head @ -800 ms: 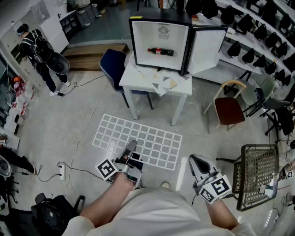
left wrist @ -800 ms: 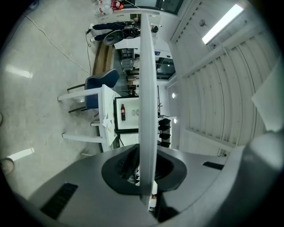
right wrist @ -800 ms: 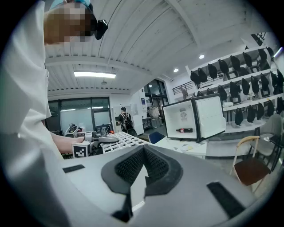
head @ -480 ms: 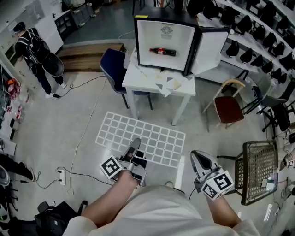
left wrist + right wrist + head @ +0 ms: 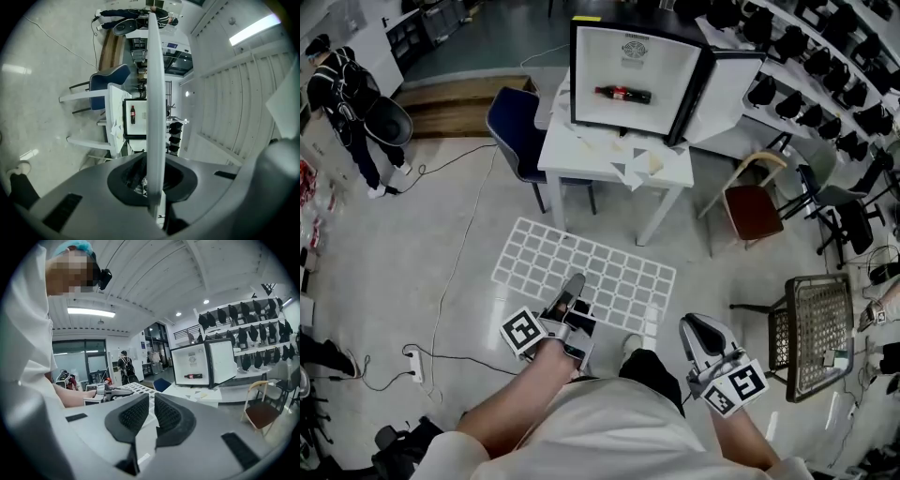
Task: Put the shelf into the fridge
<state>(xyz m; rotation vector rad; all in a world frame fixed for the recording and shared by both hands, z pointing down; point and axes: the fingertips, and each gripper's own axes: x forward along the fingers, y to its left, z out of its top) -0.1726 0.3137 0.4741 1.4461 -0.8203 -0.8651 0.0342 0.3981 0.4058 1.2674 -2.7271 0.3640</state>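
A white grid shelf [image 5: 581, 277] is held flat above the floor, and my left gripper [image 5: 572, 286] is shut on its near edge. In the left gripper view the shelf [image 5: 155, 93] shows edge-on as a thin white strip clamped between the jaws of the left gripper [image 5: 152, 187]. The small black fridge [image 5: 623, 80] stands on a white table [image 5: 581, 155] ahead, its door [image 5: 722, 89] swung open to the right. A dark bottle [image 5: 622, 94] lies inside it. My right gripper [image 5: 698, 328] is shut with nothing in it, to the right of the shelf; its pads meet in the right gripper [image 5: 151, 416] view.
A blue chair [image 5: 511, 127] stands left of the table and a red-brown chair [image 5: 752, 208] to its right. A wire-mesh chair [image 5: 816, 333] is at the right. Paper pieces lie on the table's front. A person [image 5: 347, 94] stands far left. A cable and power strip [image 5: 412, 352] lie on the floor.
The head view has shifted a little, with the table and fridge now slightly left and lower. A shoe now shows below the shelf. Both grippers keep their hold and spacing.
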